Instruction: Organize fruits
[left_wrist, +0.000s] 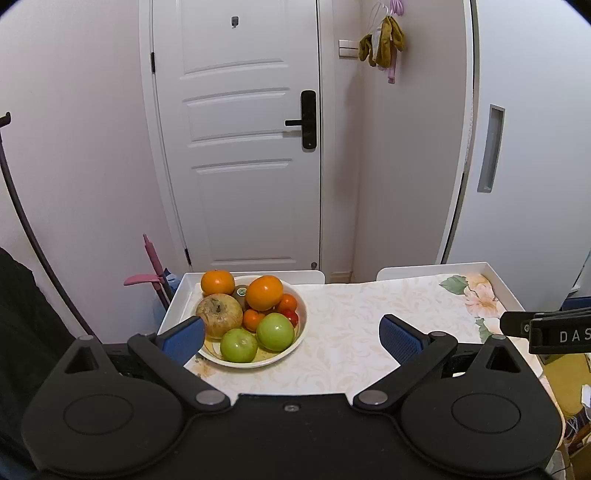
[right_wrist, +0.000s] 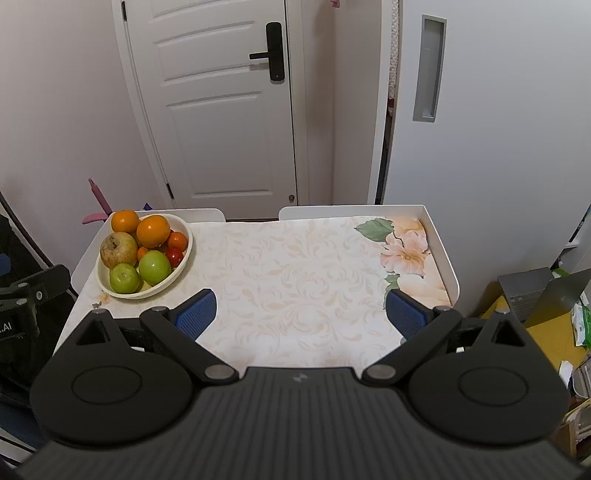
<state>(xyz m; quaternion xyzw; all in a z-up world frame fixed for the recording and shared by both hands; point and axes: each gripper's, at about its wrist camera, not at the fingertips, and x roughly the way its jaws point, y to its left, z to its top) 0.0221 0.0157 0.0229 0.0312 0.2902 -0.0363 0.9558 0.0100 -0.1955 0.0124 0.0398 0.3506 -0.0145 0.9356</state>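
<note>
A cream bowl (left_wrist: 300, 334) (right_wrist: 184, 258) sits at the table's far left corner. It holds two green apples (left_wrist: 275, 331) (right_wrist: 154, 266), a brownish apple (left_wrist: 219, 315) (right_wrist: 118, 249), two large oranges (left_wrist: 264, 292) (right_wrist: 153, 230), small orange fruits and a red tomato (right_wrist: 174, 254). My left gripper (left_wrist: 293, 338) is open and empty, its left finger just in front of the bowl. My right gripper (right_wrist: 301, 312) is open and empty above the bare middle of the table, right of the bowl.
The table (right_wrist: 295, 273) has a floral cloth and a raised white rim (right_wrist: 441, 254). A white door (left_wrist: 240, 147) stands behind it. The right gripper's body (left_wrist: 554, 332) shows at the left wrist view's right edge. A laptop (right_wrist: 546, 295) lies at the right.
</note>
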